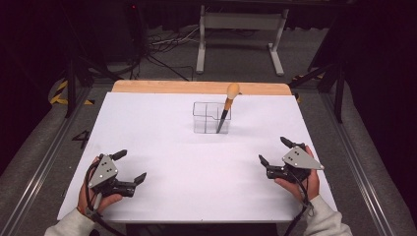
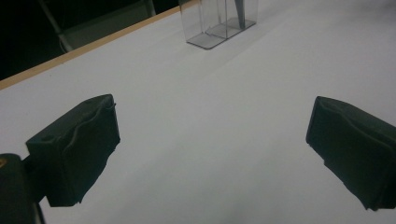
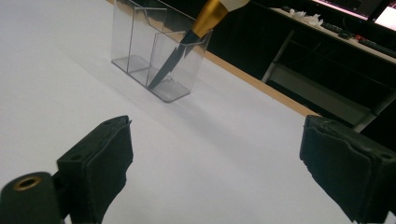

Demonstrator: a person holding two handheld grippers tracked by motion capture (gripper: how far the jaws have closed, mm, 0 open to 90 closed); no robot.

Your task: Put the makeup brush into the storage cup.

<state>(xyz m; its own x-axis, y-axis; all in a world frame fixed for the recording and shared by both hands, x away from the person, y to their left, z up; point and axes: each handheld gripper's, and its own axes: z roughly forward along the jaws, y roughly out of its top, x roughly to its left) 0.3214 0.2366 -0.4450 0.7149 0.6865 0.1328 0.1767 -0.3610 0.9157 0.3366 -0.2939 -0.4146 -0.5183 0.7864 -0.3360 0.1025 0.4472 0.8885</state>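
A clear plastic holder (image 1: 211, 118) with compartments stands on the white table top (image 1: 162, 142), toward the back middle. A makeup brush (image 1: 227, 105) leans in its right compartment, black handle down, tan bristle head up. The holder (image 3: 156, 56) and brush (image 3: 187, 44) appear ahead of the right gripper, and the holder (image 2: 219, 21) sits far ahead of the left one. My left gripper (image 1: 130, 166) rests open near the front left. My right gripper (image 1: 273, 151) rests open near the front right. Both hold nothing.
A wooden strip (image 1: 201, 87) runs along the table's far edge. Behind it stand a white table frame (image 1: 241, 34) and floor cables (image 1: 162, 46). Grey rails (image 1: 44, 152) flank the table on both sides.
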